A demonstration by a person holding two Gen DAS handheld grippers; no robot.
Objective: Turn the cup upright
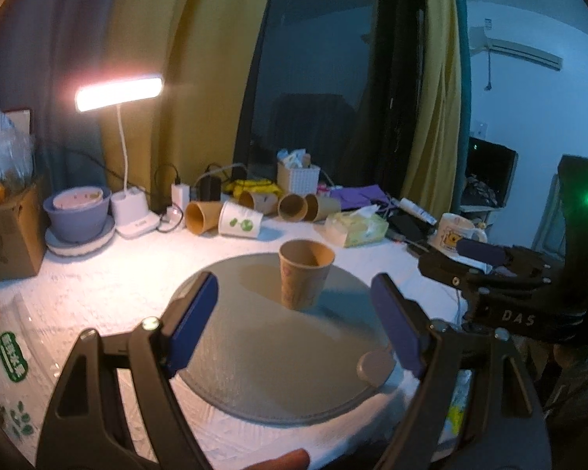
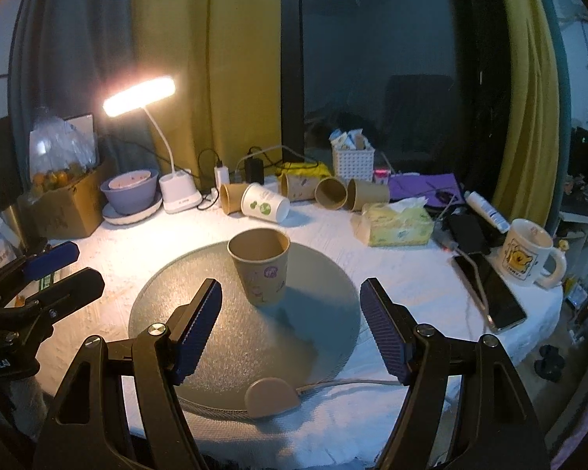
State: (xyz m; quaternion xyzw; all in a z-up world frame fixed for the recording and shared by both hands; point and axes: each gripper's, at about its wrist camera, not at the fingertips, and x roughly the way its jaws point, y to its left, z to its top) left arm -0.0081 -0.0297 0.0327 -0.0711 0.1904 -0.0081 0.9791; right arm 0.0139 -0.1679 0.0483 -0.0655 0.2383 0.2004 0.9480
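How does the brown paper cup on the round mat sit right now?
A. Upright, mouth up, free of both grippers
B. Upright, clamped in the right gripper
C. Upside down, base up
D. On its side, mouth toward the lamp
A: the cup stands on the mat with its open mouth up, and the right gripper and left gripper are both open, short of it.

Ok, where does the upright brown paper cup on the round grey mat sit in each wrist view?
Left wrist: the brown paper cup stands upright just right of centre, on the far part of the round grey mat, beyond the open left gripper.
Right wrist: the cup stands slightly left of centre, beyond the open right gripper.
Shared landmark: the lit desk lamp, upper left in both.
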